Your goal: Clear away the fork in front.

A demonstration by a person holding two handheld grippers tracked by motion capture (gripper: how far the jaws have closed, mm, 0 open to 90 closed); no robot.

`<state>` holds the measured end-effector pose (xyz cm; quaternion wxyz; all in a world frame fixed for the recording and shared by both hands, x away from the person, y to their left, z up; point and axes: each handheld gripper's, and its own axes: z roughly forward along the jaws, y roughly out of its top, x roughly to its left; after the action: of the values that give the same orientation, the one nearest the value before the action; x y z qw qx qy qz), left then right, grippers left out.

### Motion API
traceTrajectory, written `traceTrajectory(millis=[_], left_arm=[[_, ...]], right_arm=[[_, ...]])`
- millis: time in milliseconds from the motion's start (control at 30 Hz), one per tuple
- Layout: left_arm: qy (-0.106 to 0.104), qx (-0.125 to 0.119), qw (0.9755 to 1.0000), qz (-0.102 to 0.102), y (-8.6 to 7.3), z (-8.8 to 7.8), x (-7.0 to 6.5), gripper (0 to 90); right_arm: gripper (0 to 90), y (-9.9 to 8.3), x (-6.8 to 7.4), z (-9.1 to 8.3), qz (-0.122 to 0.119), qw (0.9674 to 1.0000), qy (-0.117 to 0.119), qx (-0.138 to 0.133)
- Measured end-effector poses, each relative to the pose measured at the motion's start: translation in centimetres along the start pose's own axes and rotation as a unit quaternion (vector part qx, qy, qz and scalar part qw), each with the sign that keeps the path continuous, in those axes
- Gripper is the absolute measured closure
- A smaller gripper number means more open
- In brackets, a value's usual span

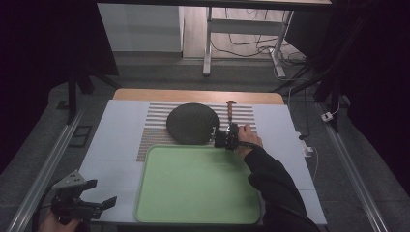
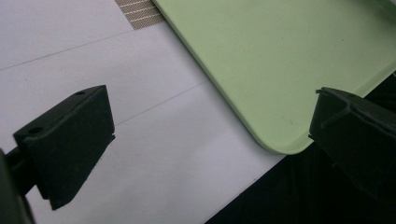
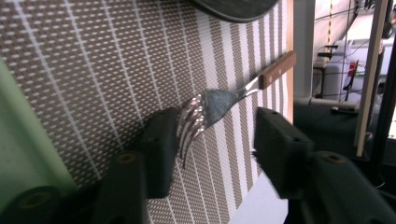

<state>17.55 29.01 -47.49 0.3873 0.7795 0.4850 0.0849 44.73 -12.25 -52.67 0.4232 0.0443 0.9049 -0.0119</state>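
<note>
We take the green tray (image 1: pixel 193 186) as our landmark. It lies flat on the white sheet (image 1: pixel 116 145) that covers the counter (image 1: pixel 198 95), nearest to the person. Touching its far edge is a striped brown mat (image 1: pixel 154 130), and on that mat, just beyond the tray, rests a dark round plate (image 1: pixel 192 123).

The fork (image 3: pixel 210 107) lies on the mat beyond the tray's far right corner, to the right of the plate. Its wooden handle (image 3: pixel 278 70) points away from the tray and its prongs point back toward it. In the high view we see the handle (image 1: pixel 231 110) running out to the mat's far edge.

Our right claw (image 3: pixel 212 142) is down over the prong end of the fork, just past the tray's far right corner. Its jaws stand partly open on either side of the prongs. The left jaw is close against them, while a clear gap remains on the right, so the fork is not yet gripped. In the high view we see this claw (image 1: pixel 226 137) in the person's hand, with a dark sleeve (image 1: pixel 273 183) crossing the tray's right edge.

Our left claw (image 1: pixel 104 205) is off the tray's near left corner, above the white sheet, with its jaws wide apart and nothing between them.
</note>
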Motion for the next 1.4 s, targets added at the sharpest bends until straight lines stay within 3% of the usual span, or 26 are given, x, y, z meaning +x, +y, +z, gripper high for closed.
traceTrajectory(millis=[33,100,200,333,433,467,500,733,767,800,833,867,967,1033,1067,1100,1167,1267,1300,1333,1367,1400], left_arm=[[0.000,0.000,1.0000,0.000,0.0,0.0,0.0,0.0],[0.000,0.000,1.0000,0.000,0.0,0.0,0.0,0.0],[0.000,0.000,1.0000,0.001,0.0,0.0,0.0,0.0],[0.000,0.000,1.0000,0.001,0.0,0.0,0.0,0.0],[0.000,0.000,1.0000,0.002,0.0,0.0,0.0,0.0],[0.000,0.000,1.0000,0.002,0.0,0.0,0.0,0.0],[0.000,0.000,1.0000,0.002,0.0,0.0,0.0,0.0],[0.000,0.001,1.0000,0.002,0.0,0.0,0.0,0.0],[0.001,0.001,1.0000,0.002,0.0,0.0,0.0,0.0],[0.001,0.001,1.0000,0.002,0.0,0.0,0.0,0.0],[0.000,0.001,1.0000,0.002,0.0,0.0,0.0,0.0],[0.000,0.001,1.0000,0.002,0.0,0.0,0.0,0.0],[0.000,0.001,1.0000,0.002,0.0,0.0,0.0,0.0],[0.001,0.001,1.0000,0.002,0.0,0.0,0.0,0.0],[0.001,0.001,1.0000,0.002,0.0,0.0,0.0,0.1],[0.001,0.002,1.0000,0.002,0.0,0.0,0.0,0.0],[0.001,0.002,1.0000,0.003,0.0,0.0,-0.1,0.0],[0.001,0.002,1.0000,0.003,0.0,0.1,-0.1,0.0],[0.001,0.002,1.0000,0.003,0.0,0.1,-0.1,0.0],[0.001,0.002,1.0000,0.003,0.0,0.1,-0.1,0.0],[0.001,0.003,1.0000,0.003,0.0,0.1,-0.1,0.0],[0.001,0.003,1.0000,0.003,0.0,0.1,-0.1,0.1]], right_arm=[[57.9,0.1,0.2,0.1,-0.004,0.9998,-0.017,0.002],[64.3,0.1,0.5,0.3,-0.015,0.9996,-0.023,0.001],[74.7,0.1,0.7,0.4,-0.028,0.9993,-0.021,0.013],[86.6,-0.1,1.2,0.8,-0.045,0.9987,-0.022,0.007],[88.8,-0.3,1.5,0.7,-0.051,0.9982,-0.026,0.016],[89.3,-0.3,1.5,0.5,-0.053,0.9975,-0.045,0.014],[89.5,-0.3,1.3,0.4,-0.052,0.9975,-0.047,0.013],[89.8,-0.6,0.4,-0.8,-0.037,0.9985,-0.041,0.001],[89.8,-0.6,0.1,-0.9,-0.035,0.9990,-0.027,-0.002],[89.9,-0.7,0.1,-1.1,-0.033,0.9984,-0.046,-0.002],[89.9,-0.8,-0.2,-1.3,-0.031,0.9992,-0.026,-0.003],[89.9,-0.9,-0.1,-1.5,-0.027,0.9985,-0.047,-0.006],[89.9,-1.2,-0.4,-2.2,-0.019,0.9987,-0.046,-0.014],[89.9,-1.3,-0.5,-2.9,-0.019,0.9980,-0.060,-0.013],[89.9,-1.3,-0.5,-3.3,-0.017,0.9977,-0.062,-0.019],[89.9,-1.4,-0.6,-3.6,-0.015,0.9986,-0.046,-0.022],[89.9,-1.4,-0.6,-4.5,-0.015,0.9977,-0.060,-0.026],[89.9,-1.6,-0.5,-5.7,-0.016,0.9972,-0.056,-0.046],[89.9,-1.7,-0.7,-6.1,-0.009,0.9980,-0.029,-0.055],[89.9,-1.8,-0.6,-6.5,-0.007,0.9969,-0.049,-0.061],[89.9,-1.9,-0.6,-6.9,-0.006,0.9968,-0.045,-0.065],[89.9,-2.0,-0.4,-7.1,0.010,0.9959,-0.043,-0.079]])
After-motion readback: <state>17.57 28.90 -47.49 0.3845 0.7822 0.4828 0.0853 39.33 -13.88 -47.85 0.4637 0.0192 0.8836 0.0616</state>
